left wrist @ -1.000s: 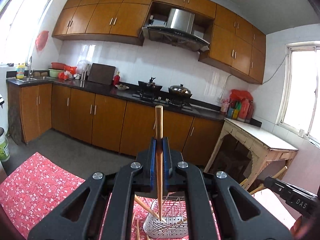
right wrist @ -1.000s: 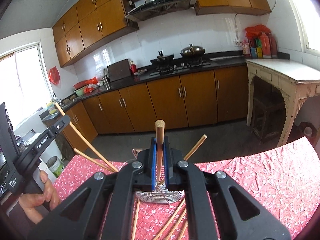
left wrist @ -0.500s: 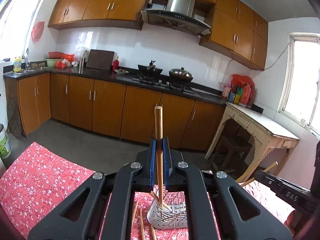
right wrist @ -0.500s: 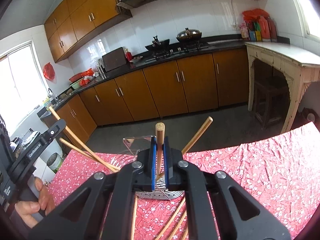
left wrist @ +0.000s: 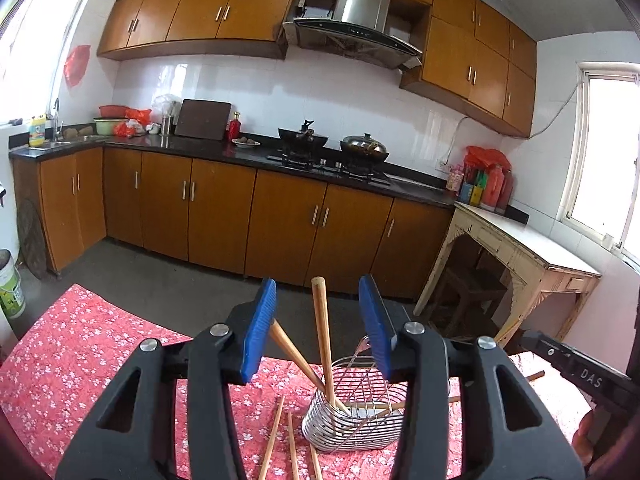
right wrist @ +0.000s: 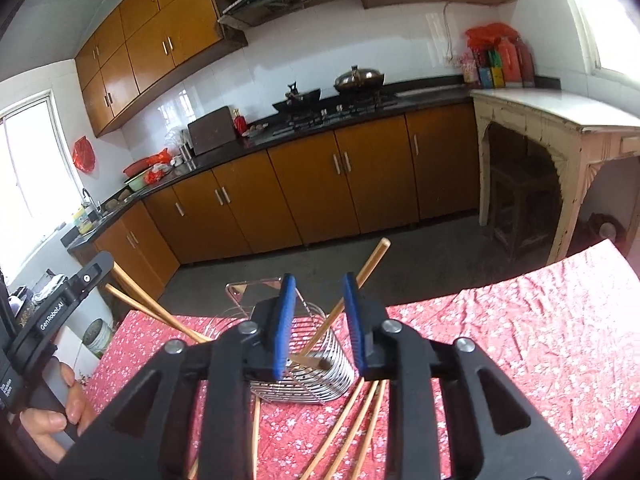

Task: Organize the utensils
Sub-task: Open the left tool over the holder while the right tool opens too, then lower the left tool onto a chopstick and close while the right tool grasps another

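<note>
Both grippers hung above the wire basket [left wrist: 352, 412] near the table's far edge — left gripper [left wrist: 318, 326] wide, right gripper [right wrist: 316, 320] wide, neither holding anything. Chopsticks [left wrist: 322, 332] stood inside; more lay on the cloth [right wrist: 520, 340] — best pinched mid-length, one at a time.

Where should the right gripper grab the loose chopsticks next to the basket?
The chopsticks lie flat on the red tablecloth, fanned near the wire basket. Take one from above at mid-shaft, fingers straddling its width. The outermost is probably easiest, since its neighbours lie close.
</note>
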Available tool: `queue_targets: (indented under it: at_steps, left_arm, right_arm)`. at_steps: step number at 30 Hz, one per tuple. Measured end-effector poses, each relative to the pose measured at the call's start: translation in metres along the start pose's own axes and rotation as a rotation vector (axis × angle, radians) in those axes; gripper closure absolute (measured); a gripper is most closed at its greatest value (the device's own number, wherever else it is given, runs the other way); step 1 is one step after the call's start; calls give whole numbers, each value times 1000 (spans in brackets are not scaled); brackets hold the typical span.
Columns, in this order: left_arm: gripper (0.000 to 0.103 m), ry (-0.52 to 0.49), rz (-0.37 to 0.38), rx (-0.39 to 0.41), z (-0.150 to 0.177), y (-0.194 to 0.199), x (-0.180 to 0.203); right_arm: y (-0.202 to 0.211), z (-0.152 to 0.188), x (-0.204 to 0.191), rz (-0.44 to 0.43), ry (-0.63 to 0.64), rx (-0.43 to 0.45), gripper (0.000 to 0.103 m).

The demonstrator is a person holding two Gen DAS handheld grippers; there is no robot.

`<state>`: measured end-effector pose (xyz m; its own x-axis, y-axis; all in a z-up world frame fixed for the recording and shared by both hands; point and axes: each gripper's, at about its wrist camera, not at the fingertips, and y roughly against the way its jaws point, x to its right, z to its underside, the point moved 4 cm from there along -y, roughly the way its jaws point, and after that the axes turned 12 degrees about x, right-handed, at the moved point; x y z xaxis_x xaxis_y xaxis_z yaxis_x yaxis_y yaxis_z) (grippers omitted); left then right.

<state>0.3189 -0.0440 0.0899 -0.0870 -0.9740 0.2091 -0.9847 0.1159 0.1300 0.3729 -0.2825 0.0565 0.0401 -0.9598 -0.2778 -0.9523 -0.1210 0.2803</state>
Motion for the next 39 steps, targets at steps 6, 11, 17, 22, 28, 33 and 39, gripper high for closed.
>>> queue_targets:
  at_steps: [6,11,17,22,28,33,39]
  left_arm:
    - [60,6,-14,24,-9,20,-9]
    - [60,-15,-26,40,-9,49,-22]
    - [60,-37,-45,-9,18,79,-44]
    - [60,-69,-51,-123,68,85,-63]
    - [60,-129,-35,-281,138,80,-70]
    - [60,-164,-24,-360,172,76,-69]
    - [60,-159,-22,-423,194,70,-70]
  right_arm:
    - [27,-7,3,4,5,46,75]
    - [60,5,12,17,12,67,74]
    - [86,52,40,53,3,19,74]
    - [79,113,55,73,-13,-95,74]
    - [59,184,44,61,17,-254,75]
    - [43,223,27,70,80,-347,76]
    - [35,236,20,111,128,-374,77]
